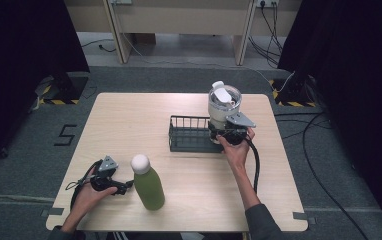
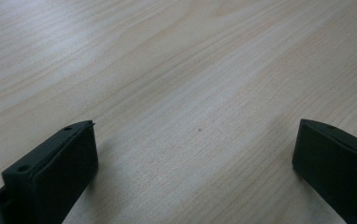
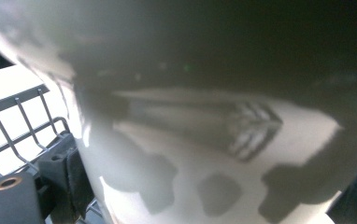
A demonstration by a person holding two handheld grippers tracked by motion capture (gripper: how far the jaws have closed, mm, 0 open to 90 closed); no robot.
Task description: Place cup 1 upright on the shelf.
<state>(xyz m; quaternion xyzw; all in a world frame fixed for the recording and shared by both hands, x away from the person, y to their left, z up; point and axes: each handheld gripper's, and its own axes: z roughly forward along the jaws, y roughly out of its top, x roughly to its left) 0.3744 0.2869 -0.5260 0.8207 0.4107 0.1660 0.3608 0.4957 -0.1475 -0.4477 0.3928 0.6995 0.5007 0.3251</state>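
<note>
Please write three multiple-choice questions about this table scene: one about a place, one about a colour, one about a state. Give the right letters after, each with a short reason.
1. Where does the white cup with the clear flip lid stand?
A. at the right end of the dark wire rack
B. beside the bottle
C. on the floor

2. What colour is the round cap of the green bottle?
A. black
B. white
C. red

3. How do the jaws of the left gripper stand?
A. closed on the bottle
B. closed on the rack
C. open, with bare light wooden table between them

Answers: 1 A, the high view shows the cup at the rack's right end, with the right gripper on it. 2 B, the cap is white in the high view. 3 C, the left gripper view shows the jaws wide apart over wood.
</note>
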